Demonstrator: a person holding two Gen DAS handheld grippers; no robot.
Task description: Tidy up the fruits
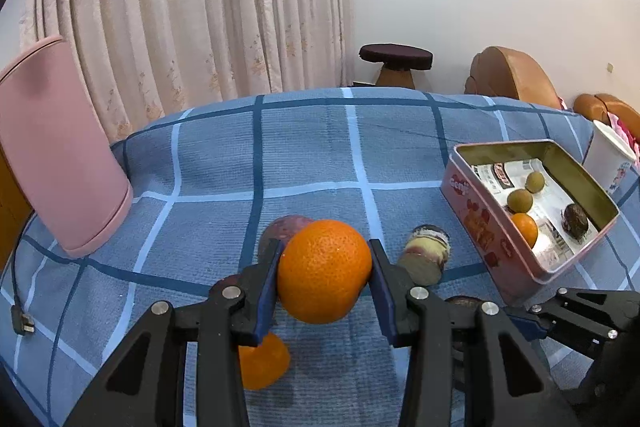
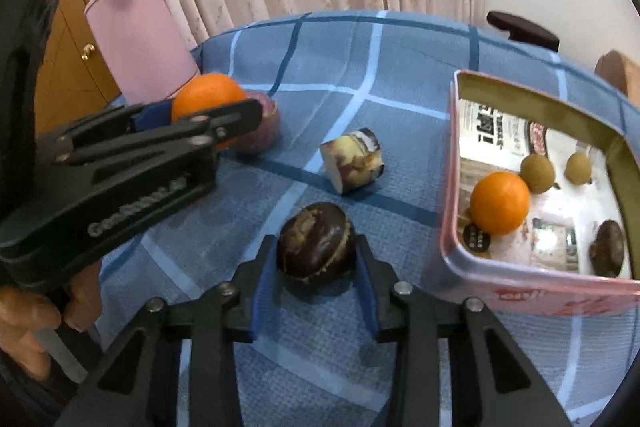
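At the far left we see a pink cylindrical container (image 1: 60, 147) lying tilted on the blue checked cloth (image 1: 312, 155). Next comes our left gripper (image 1: 325, 269), its fingers clamped on an orange (image 1: 325, 269) that looks lifted clear of the cloth. A second orange (image 1: 264, 363) lies beneath and just to the left, and a purplish fruit (image 1: 276, 231) sits right behind the held one. Going right, a cut chunk of something striped cream and purple (image 2: 354, 161) rests alone on the cloth.

Our right gripper (image 2: 318, 259) has a dark brown wrinkled fruit (image 2: 316, 245) between its blue pads (image 2: 264, 287). The pads stand at its flanks, but we cannot tell whether they are pressing on it or merely straddling it; it seems to be resting on the cloth.

Farthest right is the pink tin (image 2: 520, 287), open, already holding a small orange (image 2: 499, 203), two greenish-brown fruits (image 2: 537, 167) and another dark fruit (image 2: 608, 247).

We judge the main risks to be these: the round orange could roll out of flat pads if the grip loosens on the way to the tin, the soft dark fruit could squash under too hard a squeeze, and the two grippers, working near each other, could collide or knock the tin's wall.
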